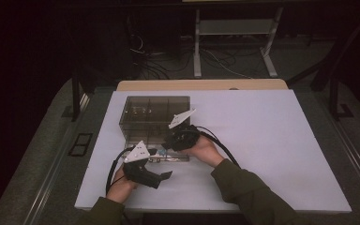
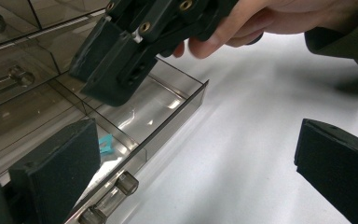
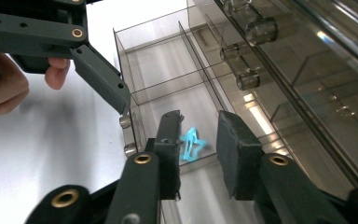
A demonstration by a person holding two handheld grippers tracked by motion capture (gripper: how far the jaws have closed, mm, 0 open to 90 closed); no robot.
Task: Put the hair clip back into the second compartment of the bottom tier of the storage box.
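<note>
Drawers are sitting in a clear box (image 1: 154, 115) on the white counter (image 1: 272, 140). One drawer (image 3: 168, 88) is pulled out, and I am seeing a small blue clip (image 3: 191, 143) lying inside it. My right claw (image 3: 199, 140) is hanging half open over the clip, holding nothing. My left claw (image 2: 191, 154) is gaping wide beside the drawer, empty.

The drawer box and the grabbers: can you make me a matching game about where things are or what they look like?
Things:
1. blue clip
2. drawer
3. left gripper
4. right gripper

Descriptions:
A. pulled out of the clear box
B. jaws wide apart, over the white table
C. lying inside the drawer
D. jaws above the clip, not touching it

Pairs: 1-C, 2-A, 3-B, 4-D
</note>
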